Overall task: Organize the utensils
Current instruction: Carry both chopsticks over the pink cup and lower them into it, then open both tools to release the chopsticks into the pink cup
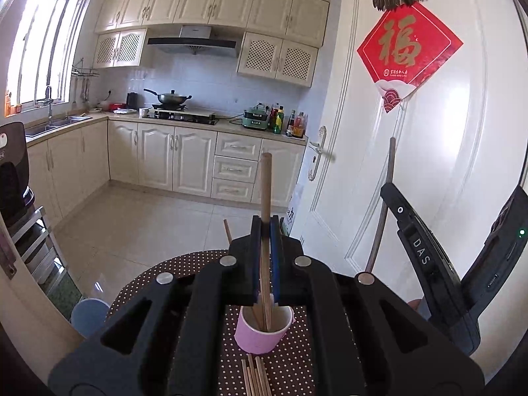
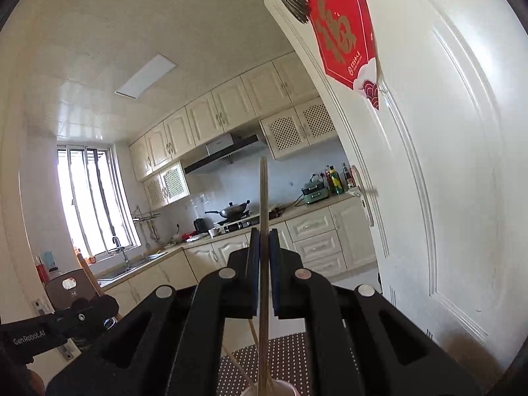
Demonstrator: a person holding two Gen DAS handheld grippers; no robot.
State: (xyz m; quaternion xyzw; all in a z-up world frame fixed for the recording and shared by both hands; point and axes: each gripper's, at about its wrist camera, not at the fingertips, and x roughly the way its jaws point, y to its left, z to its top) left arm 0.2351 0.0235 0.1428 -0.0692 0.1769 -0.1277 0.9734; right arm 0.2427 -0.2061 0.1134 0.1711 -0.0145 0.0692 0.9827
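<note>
My left gripper (image 1: 265, 227) is shut on an upright wooden chopstick (image 1: 266, 181); its lower end stands inside the pink cup (image 1: 263, 331) on the dotted table (image 1: 184, 264). Other chopsticks stand in the cup. Several loose chopsticks (image 1: 255, 378) lie on the table in front of the cup. My right gripper (image 2: 263, 234) is shut on a thin upright chopstick (image 2: 263, 191) above the cup's rim (image 2: 280, 387). In the left wrist view the right gripper (image 1: 439, 257) appears at the right, holding a dark stick (image 1: 386, 198).
A white door (image 1: 445, 165) with a red decoration stands close on the right. A blue stool (image 1: 89, 315) is left of the table. A high chair (image 1: 15, 178) stands at the left. Kitchen cabinets and a stove are far behind.
</note>
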